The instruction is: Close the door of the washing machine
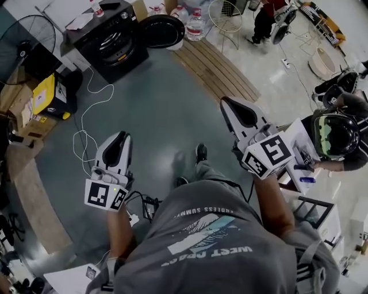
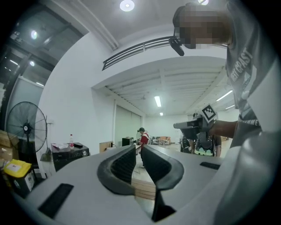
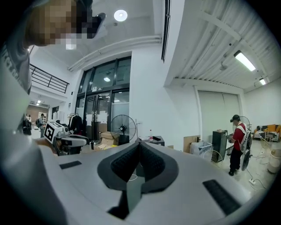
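Grey floor [image 1: 167, 109] ahead. Black washing machine [image 1: 109, 43] stands at top left of head view, its round door [image 1: 163, 30] swung open beside it. Left claw [image 1: 122, 138] narrowly spread, nothing between. Right claw [image 1: 227, 104] pressed together, empty. Both claws level and well apart from washing machine.

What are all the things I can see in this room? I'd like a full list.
washing machine: one, black, far left
door: one, round, black, swung open beside the machine
bottles: at least two, clear, right of the door
fan: one, black, left edge
wooden platform: one, brown, slatted, right of the machine
cable: one, white, on the floor
yellow box: one, left side
bystander in red: one, far off
bystander in headset: one, right edge
left tongs: white, narrowly apart, empty
right tongs: white, shut, empty
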Tool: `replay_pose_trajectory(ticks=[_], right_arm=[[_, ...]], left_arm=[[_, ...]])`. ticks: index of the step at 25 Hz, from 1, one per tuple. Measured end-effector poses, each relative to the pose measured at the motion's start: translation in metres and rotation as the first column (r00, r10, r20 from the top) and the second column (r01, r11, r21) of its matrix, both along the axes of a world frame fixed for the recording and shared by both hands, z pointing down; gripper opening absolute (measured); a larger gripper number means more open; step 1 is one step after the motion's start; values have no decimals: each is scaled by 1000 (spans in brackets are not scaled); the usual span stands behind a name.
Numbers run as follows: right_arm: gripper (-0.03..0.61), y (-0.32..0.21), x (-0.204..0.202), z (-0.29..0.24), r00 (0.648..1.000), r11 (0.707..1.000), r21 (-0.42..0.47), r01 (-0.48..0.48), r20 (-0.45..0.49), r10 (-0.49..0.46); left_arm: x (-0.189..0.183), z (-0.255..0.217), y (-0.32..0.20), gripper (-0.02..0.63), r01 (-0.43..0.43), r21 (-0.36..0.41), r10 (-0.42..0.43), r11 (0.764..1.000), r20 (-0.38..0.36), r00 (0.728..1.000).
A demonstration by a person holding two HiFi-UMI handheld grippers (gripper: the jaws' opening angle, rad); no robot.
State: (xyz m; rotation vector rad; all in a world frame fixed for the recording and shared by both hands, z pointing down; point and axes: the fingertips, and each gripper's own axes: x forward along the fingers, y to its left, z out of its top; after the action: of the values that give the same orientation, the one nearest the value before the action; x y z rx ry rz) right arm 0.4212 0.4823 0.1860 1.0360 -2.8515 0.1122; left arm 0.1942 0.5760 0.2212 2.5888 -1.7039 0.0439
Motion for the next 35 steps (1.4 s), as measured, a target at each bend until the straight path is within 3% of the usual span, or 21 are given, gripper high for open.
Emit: replay_pose_trajectory(ticks=[27,35], right_arm=[[29,-271,-5,15,989,987,-65,146,39,-144],[29,-307,4,31,990,988,-78,135,61,-130]], left_arm=[[8,1,-226,58,162,-84,-157,983,61,986],[13,-1,-266,58,165,-62,-160,984,82,984]])
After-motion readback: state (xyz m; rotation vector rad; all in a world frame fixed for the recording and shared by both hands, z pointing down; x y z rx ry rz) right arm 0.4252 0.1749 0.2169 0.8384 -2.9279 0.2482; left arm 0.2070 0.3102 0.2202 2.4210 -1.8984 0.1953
